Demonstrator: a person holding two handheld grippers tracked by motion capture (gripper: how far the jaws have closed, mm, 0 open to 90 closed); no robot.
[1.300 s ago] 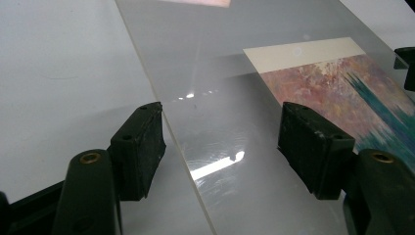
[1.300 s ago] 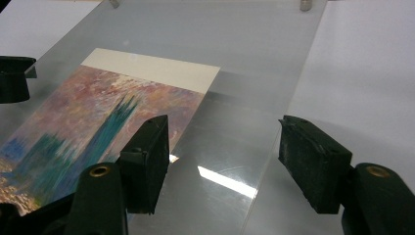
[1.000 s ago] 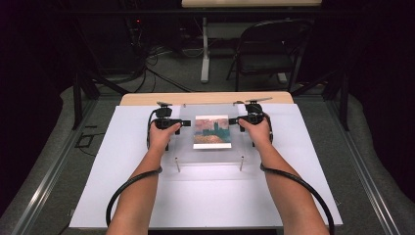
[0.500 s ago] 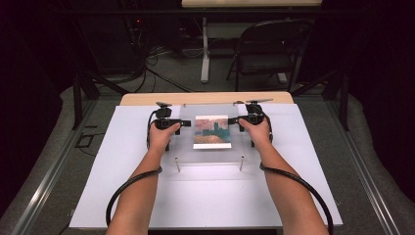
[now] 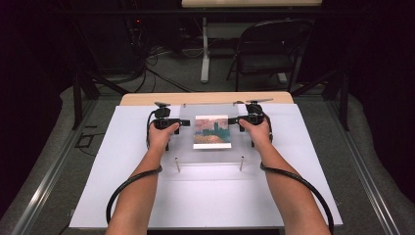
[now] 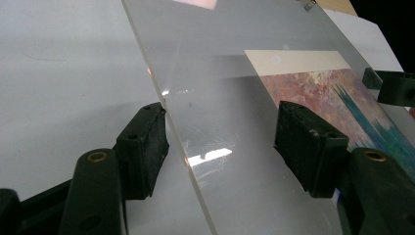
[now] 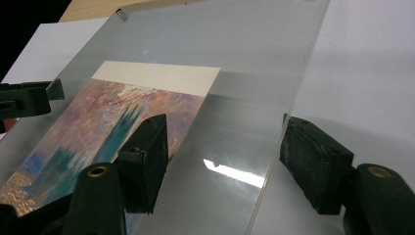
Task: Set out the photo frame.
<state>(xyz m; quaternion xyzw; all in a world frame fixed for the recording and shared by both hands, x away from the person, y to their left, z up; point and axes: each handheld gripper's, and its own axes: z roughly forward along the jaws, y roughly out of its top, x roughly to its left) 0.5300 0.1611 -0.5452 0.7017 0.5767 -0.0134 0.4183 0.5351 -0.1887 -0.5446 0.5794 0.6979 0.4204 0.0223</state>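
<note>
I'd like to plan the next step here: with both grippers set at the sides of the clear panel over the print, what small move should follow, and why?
Probably close both grippers onto the panel's edges. The left gripper straddles the clear acrylic panel, its jaws just closing with gaps remaining; the right gripper also straddles its edge with pads apart. The print lies beneath, so gripping firmly should come before lifting.

A clear acrylic sheet [image 5: 211, 134] stands on short metal legs, level, near the worktop's far edge, midway across. A painted picture card [image 5: 212, 132] lies flat at its middle.
</note>
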